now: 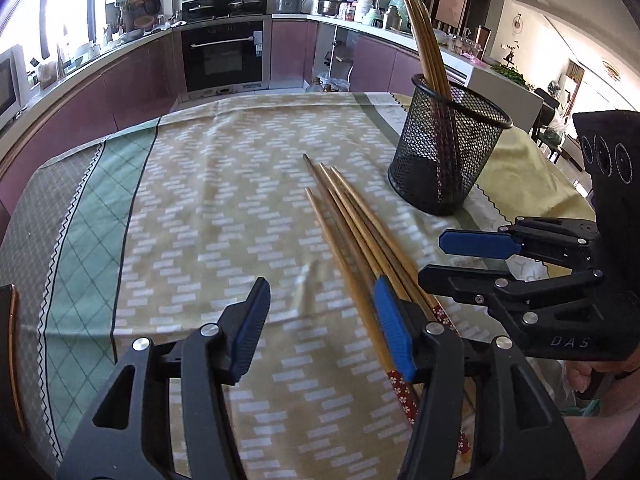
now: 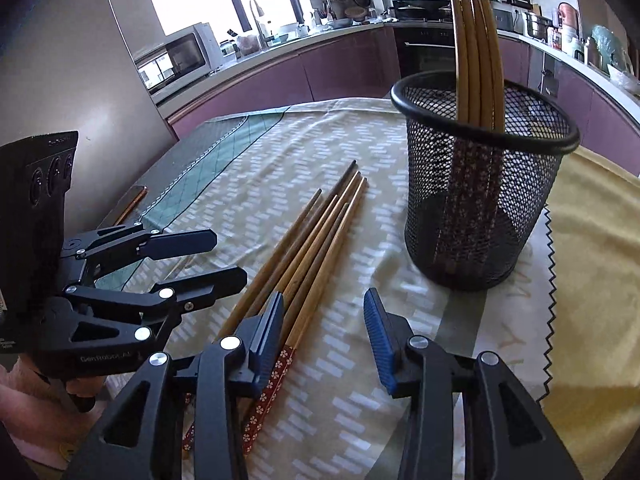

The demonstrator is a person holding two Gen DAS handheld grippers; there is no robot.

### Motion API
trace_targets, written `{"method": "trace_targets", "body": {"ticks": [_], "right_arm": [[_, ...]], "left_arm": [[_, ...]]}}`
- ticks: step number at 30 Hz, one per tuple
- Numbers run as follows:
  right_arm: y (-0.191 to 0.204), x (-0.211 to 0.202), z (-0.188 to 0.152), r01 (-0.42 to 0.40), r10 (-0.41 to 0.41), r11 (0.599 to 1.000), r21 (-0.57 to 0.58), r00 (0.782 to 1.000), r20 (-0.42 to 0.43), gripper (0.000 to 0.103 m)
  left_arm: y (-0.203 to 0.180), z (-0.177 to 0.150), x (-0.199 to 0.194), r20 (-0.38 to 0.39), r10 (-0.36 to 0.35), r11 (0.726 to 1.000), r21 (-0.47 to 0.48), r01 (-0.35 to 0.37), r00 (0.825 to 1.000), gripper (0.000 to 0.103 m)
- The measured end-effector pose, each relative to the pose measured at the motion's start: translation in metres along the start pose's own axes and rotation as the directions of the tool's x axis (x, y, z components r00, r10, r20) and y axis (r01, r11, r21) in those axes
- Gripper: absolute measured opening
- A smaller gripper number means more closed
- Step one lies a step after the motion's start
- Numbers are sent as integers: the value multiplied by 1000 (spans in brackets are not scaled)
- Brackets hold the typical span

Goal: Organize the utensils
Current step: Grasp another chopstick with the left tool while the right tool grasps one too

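Both grippers, left gripper (image 1: 324, 328) and right gripper (image 2: 324, 332), hover open-fingered over loose chopsticks (image 1: 352, 232). Only the right wrist view shows a phone (image 2: 130, 202) at the tabletop (image 2: 352, 412) edge, left of the mesh holder (image 2: 480, 200).

Home kitchen: oven (image 1: 222, 56), microwave (image 2: 176, 60).

I see wooden chopsticks (image 1: 352, 232) with a matt finish, a black metal mesh cup (image 2: 480, 184), a woven cloth tablecloth (image 1: 224, 200), and my grippers' ribbed blue plastic pads (image 2: 384, 344).
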State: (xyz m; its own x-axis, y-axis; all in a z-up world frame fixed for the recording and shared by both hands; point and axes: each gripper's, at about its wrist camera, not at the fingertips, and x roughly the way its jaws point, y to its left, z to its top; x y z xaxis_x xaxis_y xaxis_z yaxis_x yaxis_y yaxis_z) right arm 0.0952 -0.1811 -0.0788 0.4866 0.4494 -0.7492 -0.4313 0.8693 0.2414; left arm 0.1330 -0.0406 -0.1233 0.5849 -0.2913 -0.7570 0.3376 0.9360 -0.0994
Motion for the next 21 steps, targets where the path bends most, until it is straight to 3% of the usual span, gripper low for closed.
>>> {"method": "trace_targets", "body": {"ticks": [15,21], "right_arm": [[7,6,0,74,-74,997,-29,997,-17,34],[7,6,3,108,-109,993,-50,994,-25,31]], "left_arm": [[-11,0,7,-39,21,999,37,-19,999,53],[-10,-2,7,-50,40,998,56,-37,998,47]]}}
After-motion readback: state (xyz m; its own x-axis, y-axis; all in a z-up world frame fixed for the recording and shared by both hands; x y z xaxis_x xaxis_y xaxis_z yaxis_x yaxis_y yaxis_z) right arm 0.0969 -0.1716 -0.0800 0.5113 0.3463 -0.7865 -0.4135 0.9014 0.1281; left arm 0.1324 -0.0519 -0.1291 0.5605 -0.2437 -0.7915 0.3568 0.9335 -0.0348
